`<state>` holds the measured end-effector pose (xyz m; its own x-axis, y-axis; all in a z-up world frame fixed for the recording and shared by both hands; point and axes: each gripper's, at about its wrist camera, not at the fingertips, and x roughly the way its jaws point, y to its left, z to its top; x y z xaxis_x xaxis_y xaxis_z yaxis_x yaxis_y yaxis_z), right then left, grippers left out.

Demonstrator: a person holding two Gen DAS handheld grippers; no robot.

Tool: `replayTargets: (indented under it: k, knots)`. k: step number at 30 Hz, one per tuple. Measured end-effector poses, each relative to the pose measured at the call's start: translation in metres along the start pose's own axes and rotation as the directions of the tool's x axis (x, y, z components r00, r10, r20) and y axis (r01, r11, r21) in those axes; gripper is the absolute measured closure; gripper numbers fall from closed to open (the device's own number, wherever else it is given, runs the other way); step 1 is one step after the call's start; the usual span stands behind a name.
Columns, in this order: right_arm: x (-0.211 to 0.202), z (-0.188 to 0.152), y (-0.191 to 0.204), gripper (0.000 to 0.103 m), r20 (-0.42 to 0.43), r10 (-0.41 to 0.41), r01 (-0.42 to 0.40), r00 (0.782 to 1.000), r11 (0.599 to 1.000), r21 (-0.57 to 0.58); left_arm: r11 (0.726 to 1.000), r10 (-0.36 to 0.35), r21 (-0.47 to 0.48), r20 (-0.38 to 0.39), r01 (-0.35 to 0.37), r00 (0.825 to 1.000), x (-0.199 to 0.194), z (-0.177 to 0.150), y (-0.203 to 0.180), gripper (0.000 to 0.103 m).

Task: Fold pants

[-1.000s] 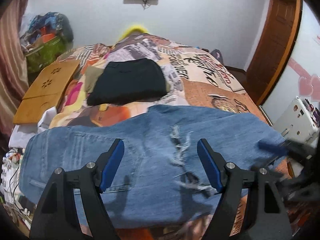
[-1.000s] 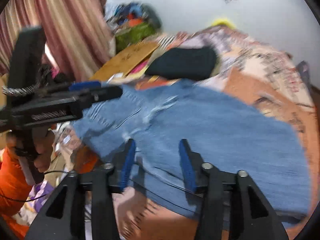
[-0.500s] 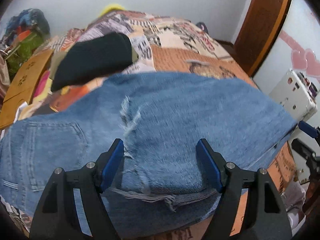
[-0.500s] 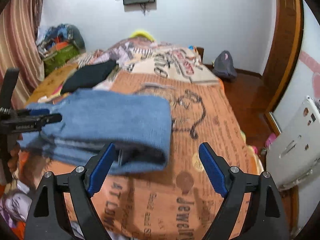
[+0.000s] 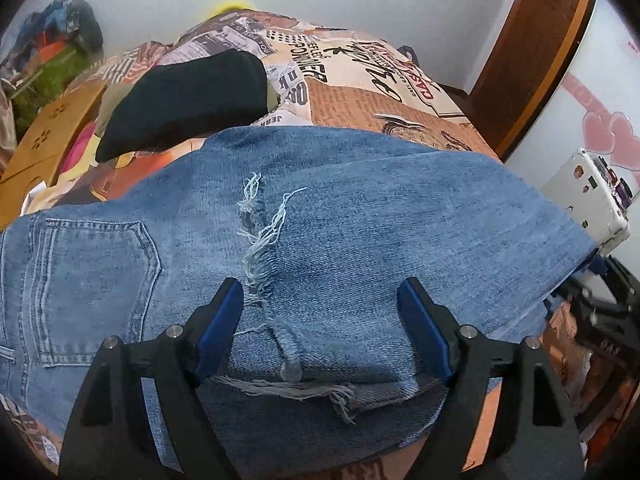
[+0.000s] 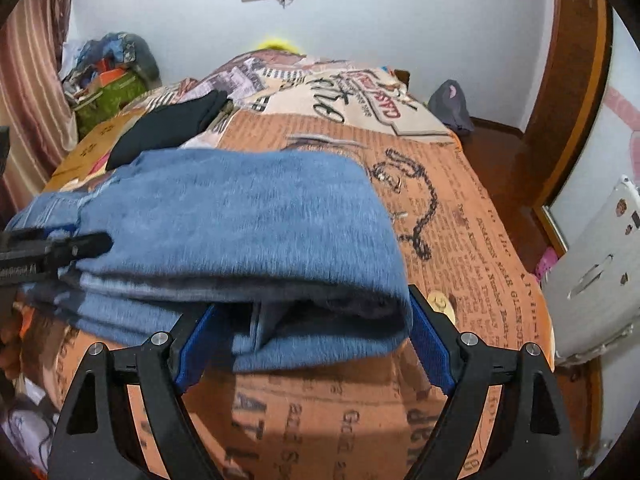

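Folded blue jeans [image 5: 340, 216] with a frayed rip and a back pocket lie on the printed bedspread [image 5: 372, 92]. My left gripper [image 5: 324, 320] is open, its blue-padded fingers [image 5: 224, 320] over the jeans' near frayed hem. In the right wrist view the jeans [image 6: 240, 220] form a thick folded stack. My right gripper [image 6: 312, 328] is open, its fingers [image 6: 430, 340] straddling the stack's near end. The left gripper also shows in the right wrist view [image 6: 52, 250], at the stack's left edge.
A folded black garment [image 5: 184, 96] lies behind the jeans. A wooden board [image 5: 48, 136] and a pile of bags [image 6: 112, 76] are at the left. A white device [image 6: 592, 276] and a wooden door frame [image 6: 572, 60] stand to the right of the bed.
Both grippers have moved in closer to the jeans. The right gripper has swung round to the stack's right end and opened wider. The jeans lie folded and still.
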<state>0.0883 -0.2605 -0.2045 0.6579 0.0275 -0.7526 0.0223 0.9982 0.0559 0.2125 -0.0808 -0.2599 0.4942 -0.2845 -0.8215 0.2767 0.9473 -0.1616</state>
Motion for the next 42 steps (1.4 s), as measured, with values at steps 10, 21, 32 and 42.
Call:
replayTargets:
  k: [10, 21, 32, 42]
  knots:
    - [-0.009, -0.014, -0.054, 0.019, -0.007, -0.003, 0.004, 1.000, 0.988, 0.156, 0.999, 0.027, 0.035, 0.015, -0.028, 1.000, 0.002, -0.002, -0.002, 0.016]
    - [-0.034, -0.005, -0.054, 0.021, 0.065, 0.028, -0.038, 0.997, 0.988, 0.153, 0.998, 0.047, 0.043, 0.017, -0.048, 0.999, 0.002, -0.003, -0.003, 0.015]
    - [-0.010, -0.027, -0.081, 0.018, -0.031, -0.023, 0.027, 0.999, 0.991, 0.130, 0.997, 0.048, 0.058, 0.016, -0.049, 0.999, 0.005, -0.005, 0.002, 0.009]
    - [-0.014, -0.014, -0.080, 0.015, -0.023, -0.014, 0.014, 1.000, 1.000, 0.027, 0.996, 0.062, 0.067, 0.015, -0.063, 0.998, -0.002, -0.007, 0.011, 0.009]
